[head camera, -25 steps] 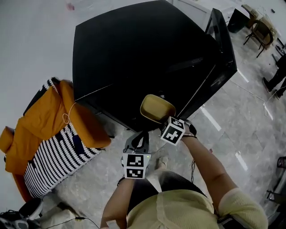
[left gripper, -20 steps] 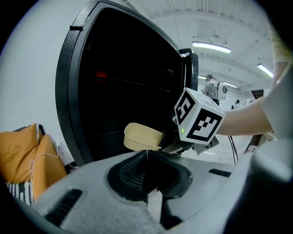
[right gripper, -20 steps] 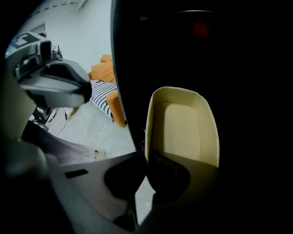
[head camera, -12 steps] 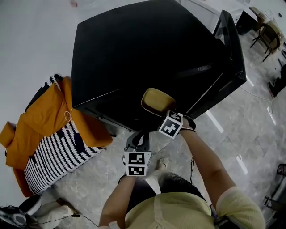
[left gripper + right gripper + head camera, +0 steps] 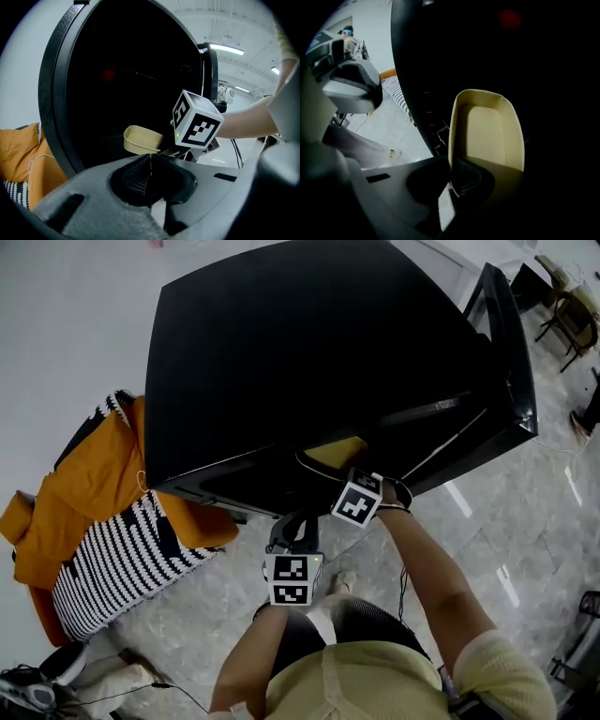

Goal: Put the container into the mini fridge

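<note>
The tan open container (image 5: 336,454) is half hidden under the front edge of the black mini fridge (image 5: 309,352). My right gripper (image 5: 345,476) is shut on its near rim. In the right gripper view the container (image 5: 487,131) stands tilted inside the dark fridge opening, its rim pinched between the jaws of the right gripper (image 5: 452,180). My left gripper (image 5: 291,532) hangs lower and to the left, in front of the fridge, shut with nothing in it. From the left gripper (image 5: 150,168) I see the container (image 5: 140,139) at the opening.
The fridge door (image 5: 511,352) stands open to the right. A black-and-white striped seat (image 5: 112,563) with an orange cloth (image 5: 84,493) sits close to the fridge's left side. Chairs (image 5: 574,306) stand far right on the marble floor (image 5: 506,549).
The right gripper has pushed the container forward, from in front of the fridge to partly under its top edge. The left gripper has stayed about where it was.
</note>
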`<state>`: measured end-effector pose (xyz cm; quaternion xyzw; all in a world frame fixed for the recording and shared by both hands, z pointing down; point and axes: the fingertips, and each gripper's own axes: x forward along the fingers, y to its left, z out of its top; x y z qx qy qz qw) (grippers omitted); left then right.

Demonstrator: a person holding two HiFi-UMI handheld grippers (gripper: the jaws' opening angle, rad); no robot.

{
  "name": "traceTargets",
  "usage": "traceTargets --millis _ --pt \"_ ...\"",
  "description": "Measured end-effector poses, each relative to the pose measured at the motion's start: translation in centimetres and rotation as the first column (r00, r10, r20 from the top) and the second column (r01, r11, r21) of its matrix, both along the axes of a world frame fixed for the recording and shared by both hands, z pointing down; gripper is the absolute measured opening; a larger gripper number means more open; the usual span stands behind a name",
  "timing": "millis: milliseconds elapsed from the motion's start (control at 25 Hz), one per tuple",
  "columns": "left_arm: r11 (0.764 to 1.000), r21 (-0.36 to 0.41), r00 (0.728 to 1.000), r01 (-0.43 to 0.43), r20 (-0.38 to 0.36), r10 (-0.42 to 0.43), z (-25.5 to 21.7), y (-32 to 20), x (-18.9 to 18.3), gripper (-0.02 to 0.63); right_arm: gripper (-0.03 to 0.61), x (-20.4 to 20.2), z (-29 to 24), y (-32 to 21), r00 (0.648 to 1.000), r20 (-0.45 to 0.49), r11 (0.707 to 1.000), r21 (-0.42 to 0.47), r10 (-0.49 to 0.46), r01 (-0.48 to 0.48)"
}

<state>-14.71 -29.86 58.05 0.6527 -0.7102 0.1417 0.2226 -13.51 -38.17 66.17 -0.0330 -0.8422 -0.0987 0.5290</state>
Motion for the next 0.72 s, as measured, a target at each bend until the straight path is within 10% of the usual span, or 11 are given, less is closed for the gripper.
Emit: traceTargets --millis 720 --pt "1.000 0.009 0.999 0.028 -0.026 -0.028 0.5 -1.5 -2.2 0.025 0.031 -3.5 -0.3 -1.6 0.997 0.075 0.997 0.083 -0.012 0.006"
